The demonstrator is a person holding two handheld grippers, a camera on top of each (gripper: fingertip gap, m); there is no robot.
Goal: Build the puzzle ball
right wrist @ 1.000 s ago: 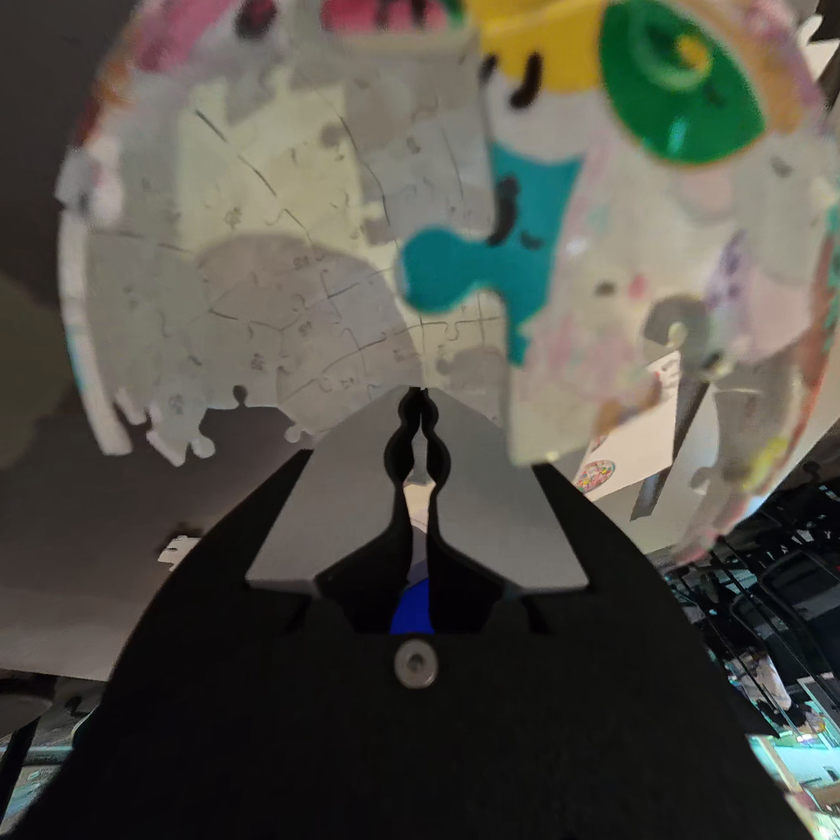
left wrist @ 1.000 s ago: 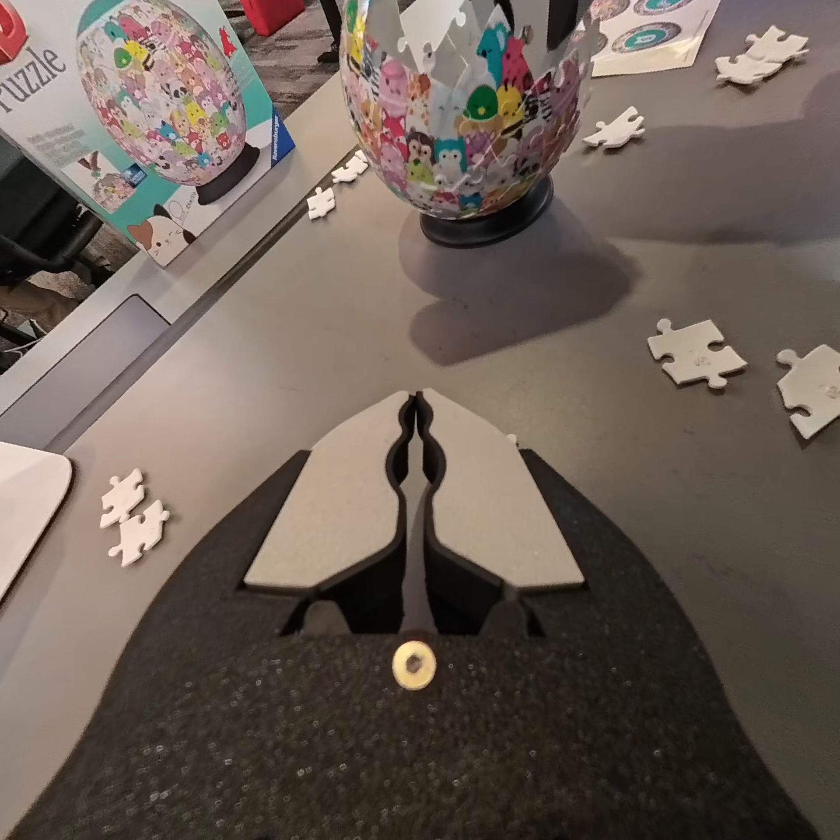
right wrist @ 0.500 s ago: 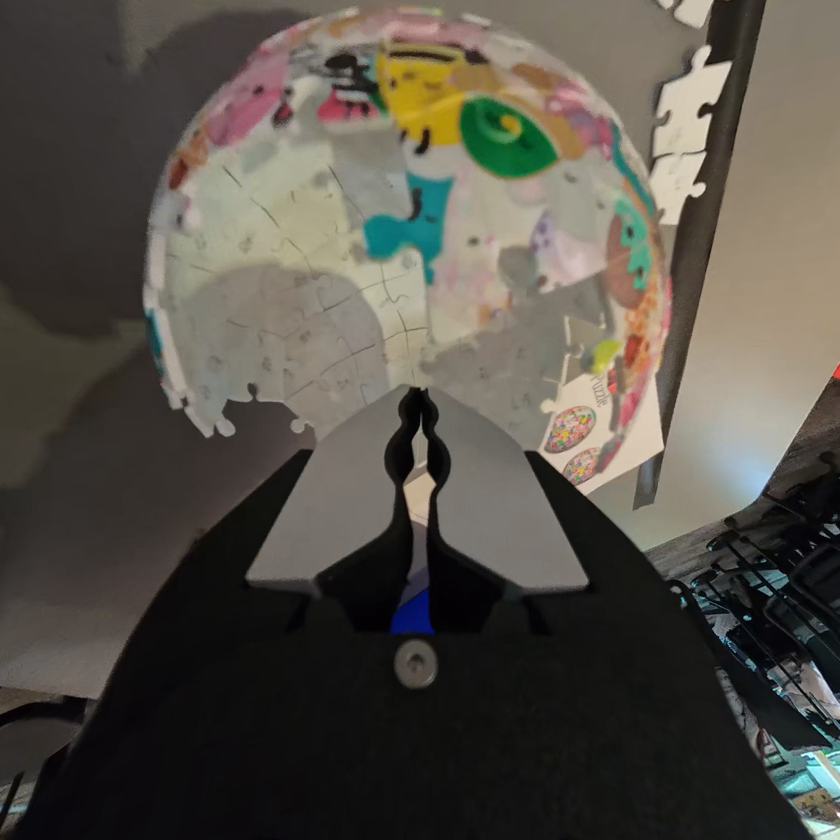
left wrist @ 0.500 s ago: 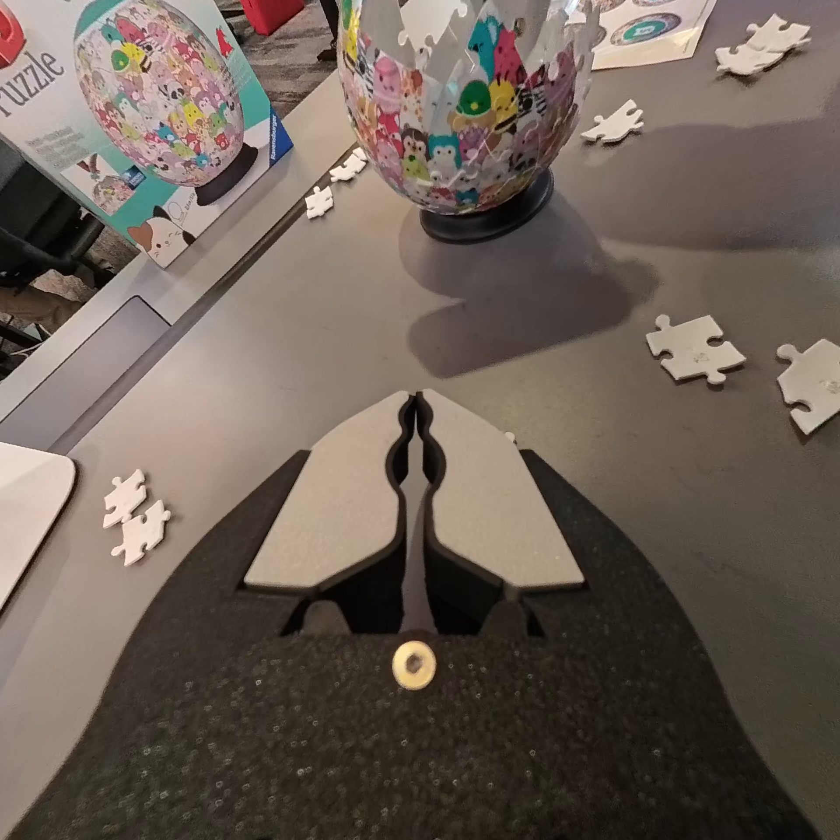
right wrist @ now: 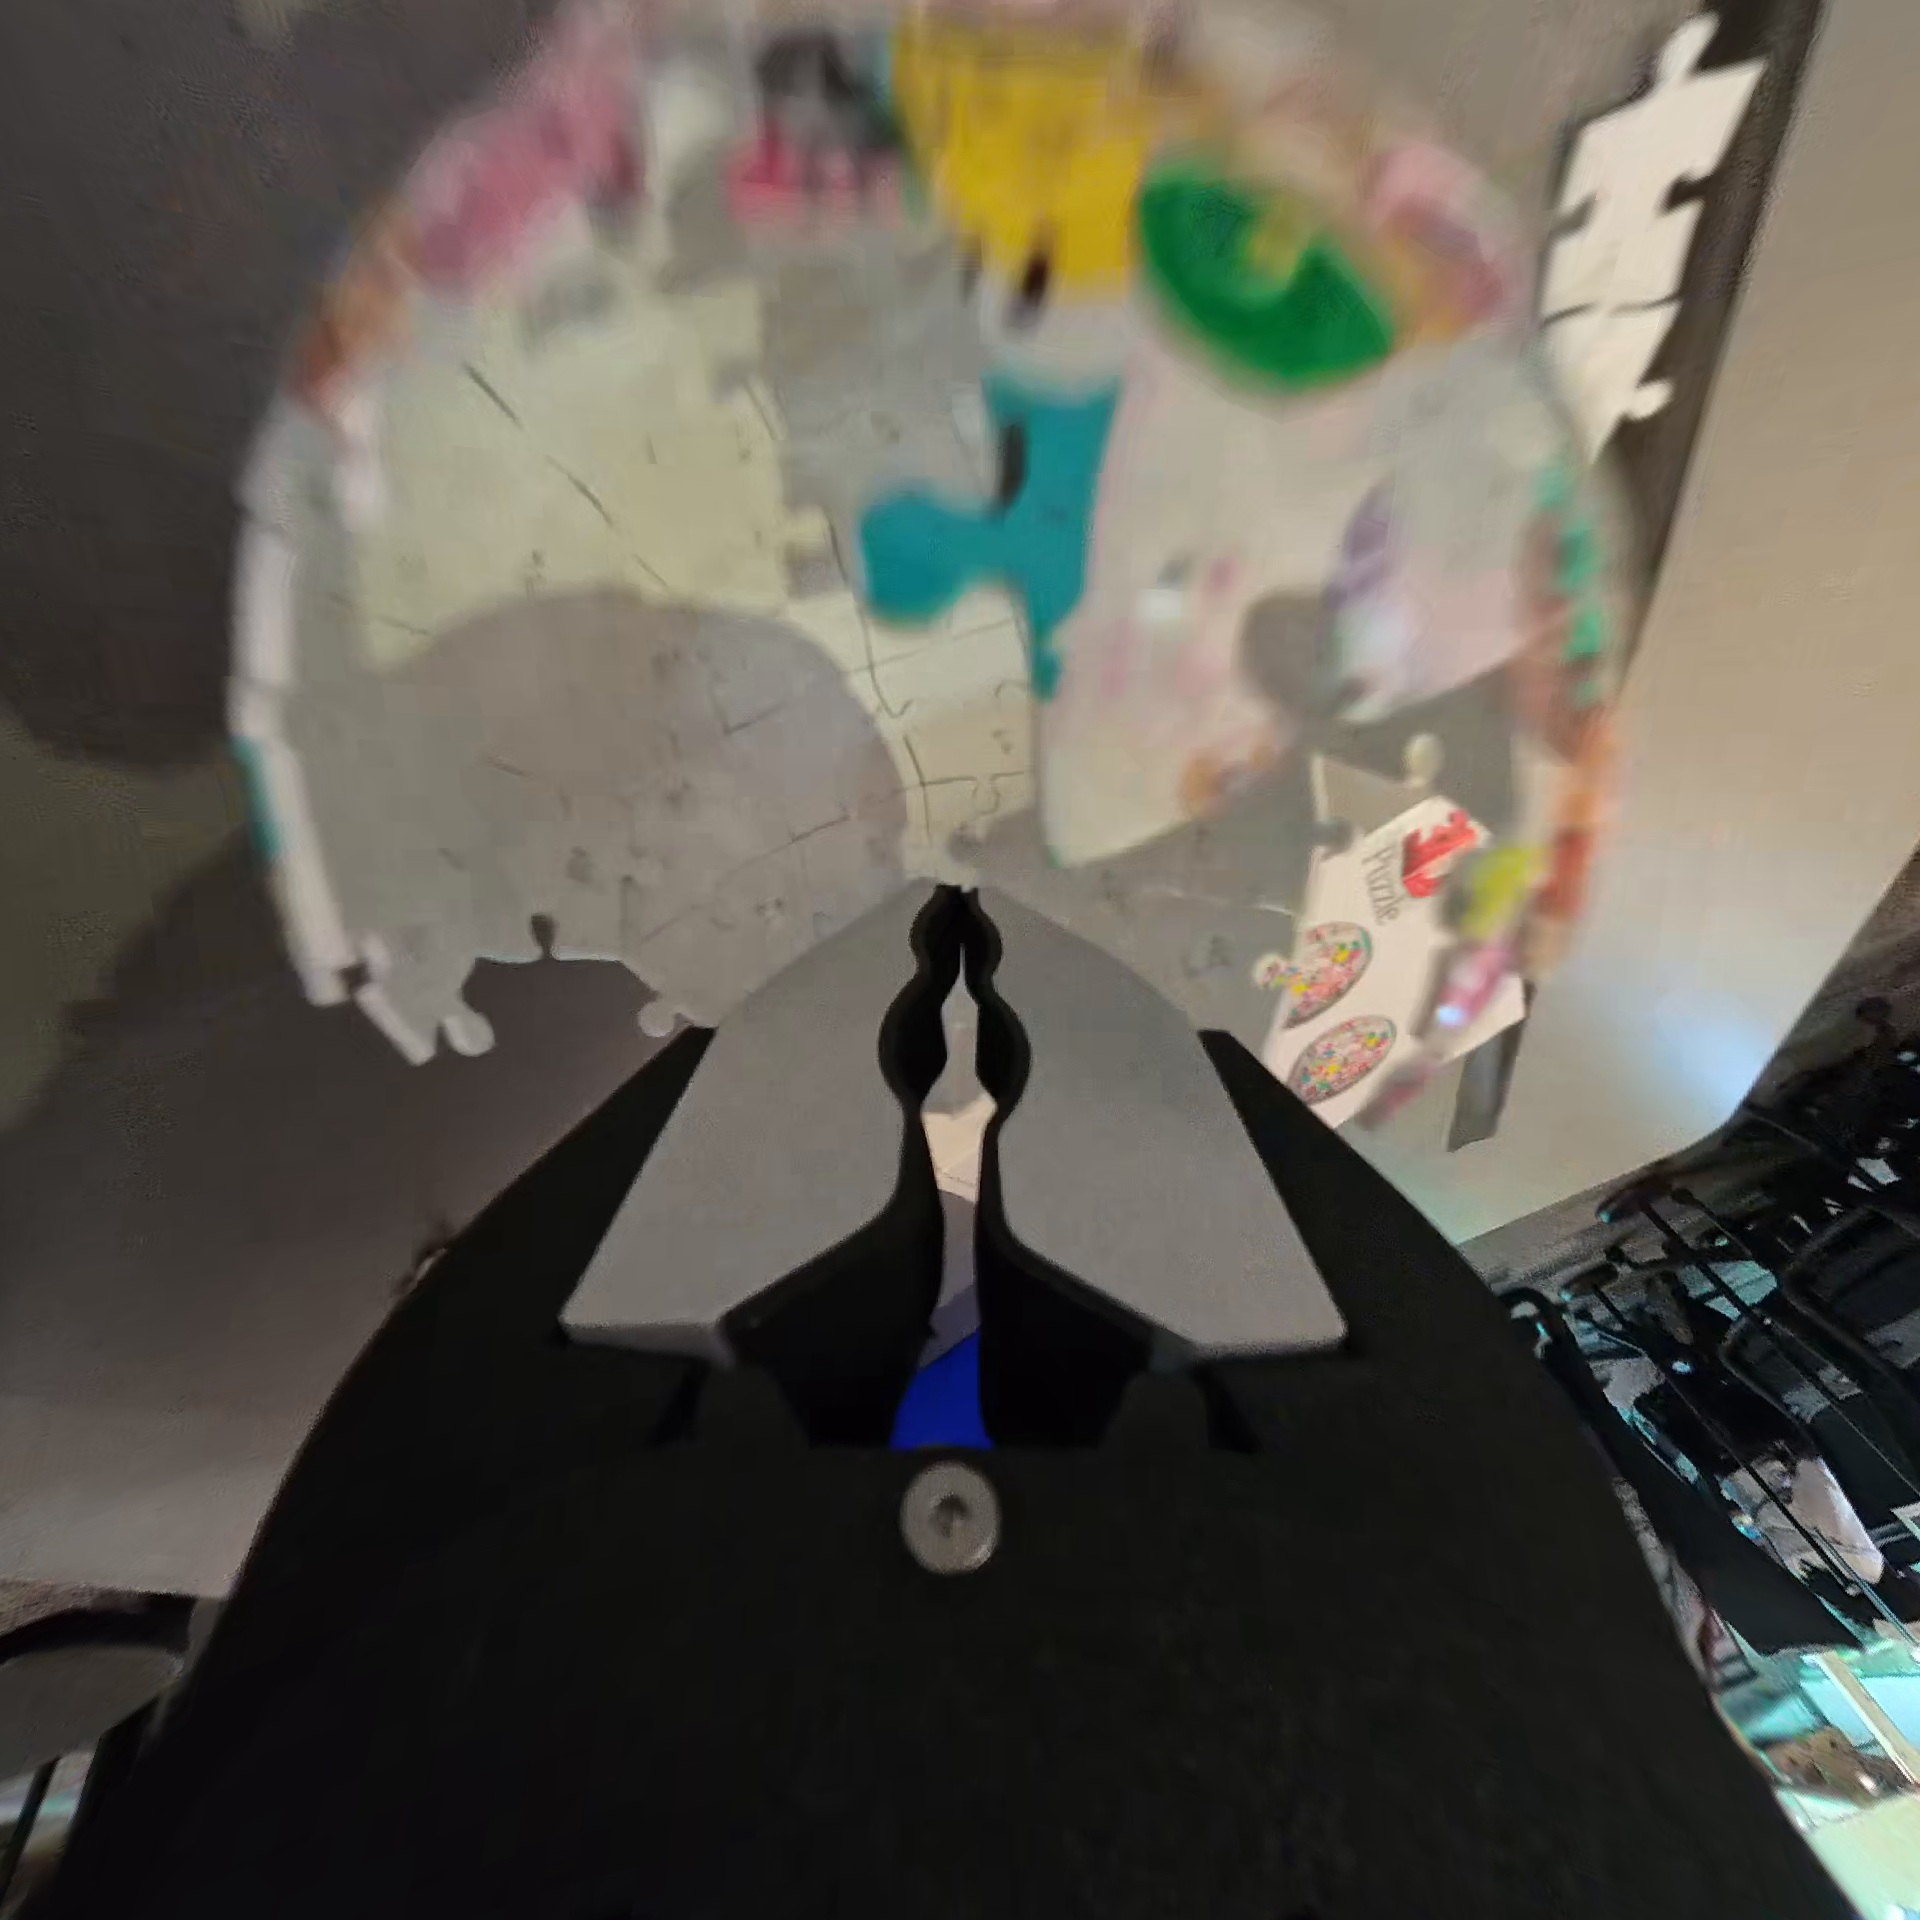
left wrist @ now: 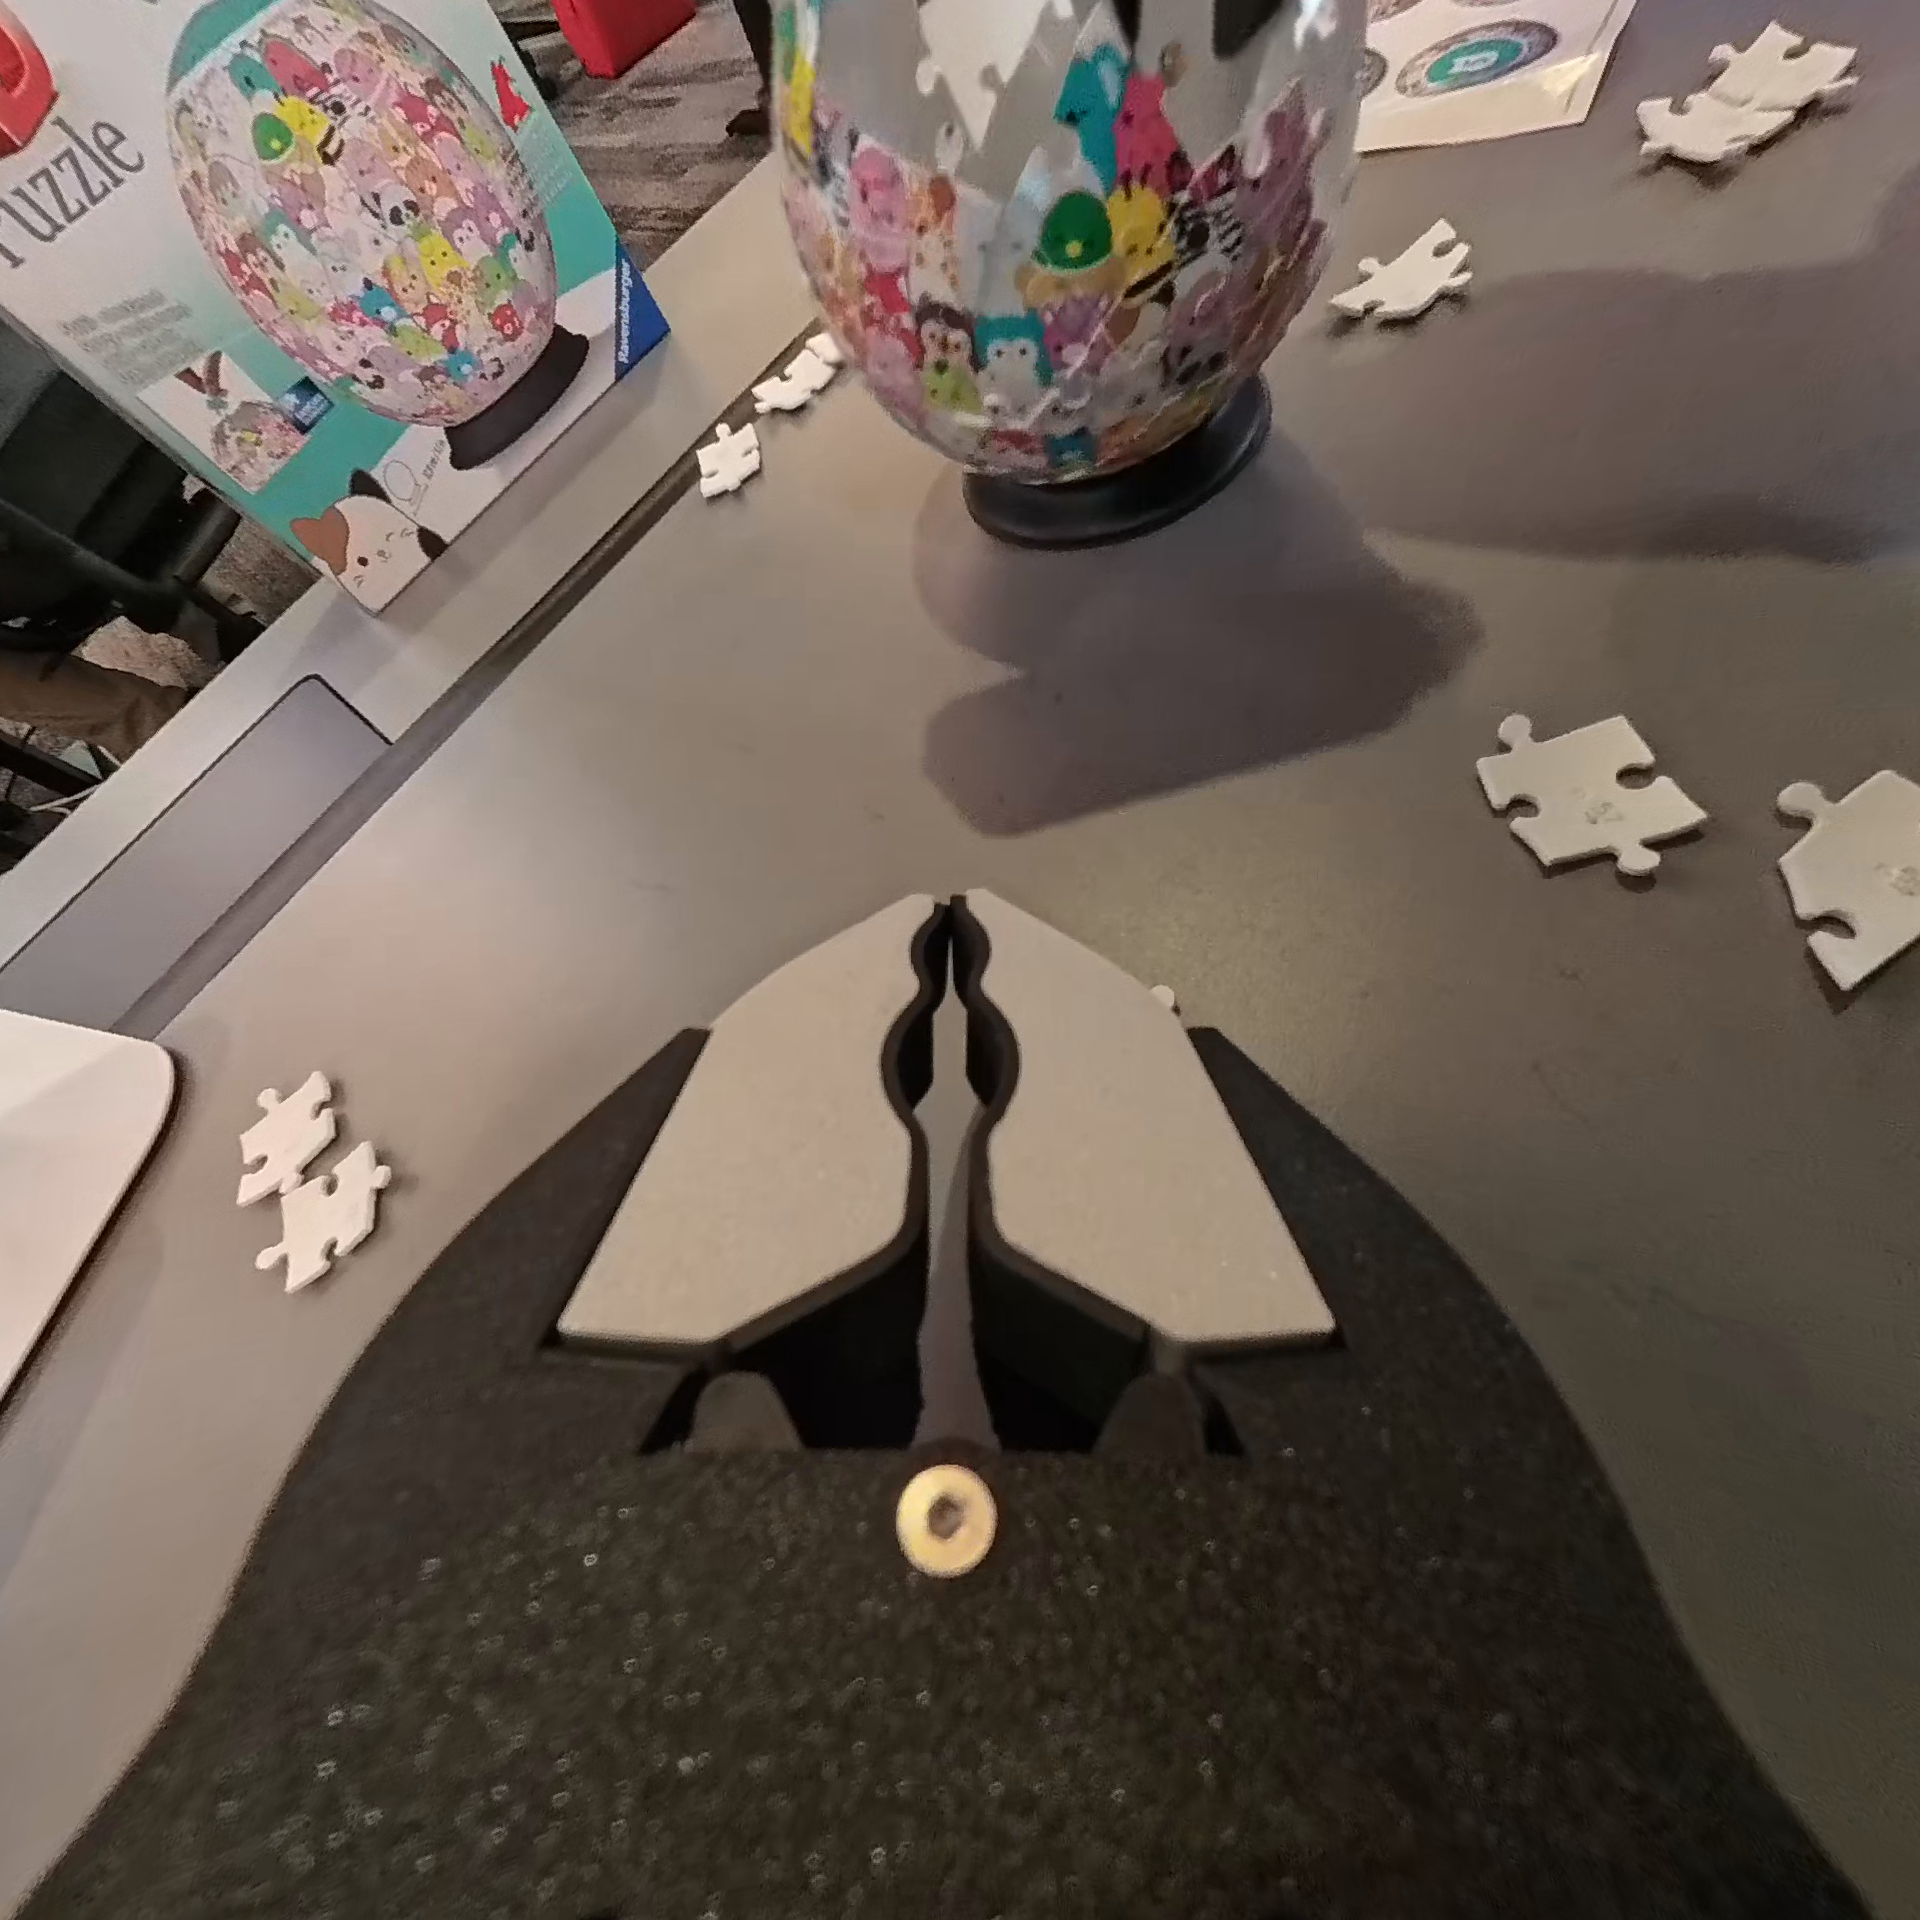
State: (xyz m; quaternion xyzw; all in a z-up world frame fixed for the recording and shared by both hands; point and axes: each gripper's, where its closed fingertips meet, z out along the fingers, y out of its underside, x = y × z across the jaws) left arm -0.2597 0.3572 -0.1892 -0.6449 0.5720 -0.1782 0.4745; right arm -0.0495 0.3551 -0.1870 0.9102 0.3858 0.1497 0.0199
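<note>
The puzzle ball (left wrist: 1060, 281), coloured with cartoon animals, stands on a black stand (left wrist: 1122, 488) at the far middle of the grey table (left wrist: 675, 810); its top is open with jagged edges. My left gripper (left wrist: 952, 902) is shut and empty, low over the table, well short of the ball. My right gripper (right wrist: 952, 891) is shut on a puzzle piece (right wrist: 956, 1143), white and blue between the fingers. It points into the ball's open top (right wrist: 623, 623), where the white inner side shows, blurred.
Loose white pieces lie right (left wrist: 1590, 790) (left wrist: 1860, 894), near left (left wrist: 307, 1174), beside the ball (left wrist: 1403, 270) (left wrist: 727, 457) and far right (left wrist: 1745, 94). The puzzle box (left wrist: 312, 260) stands far left. A printed sheet (left wrist: 1486, 62) lies behind the ball. A white board corner (left wrist: 62, 1143) is at the left edge. The left gripper's tips are roughly 20 cm from the right gripper's. My left tips are about 25 cm from the ball (left wrist: 727, 457), my right tips only 15 cm.
My right gripper drew back from the ball's opening half a second ago and has moved close to it again, still holding the piece. The left gripper has barely moved.
</note>
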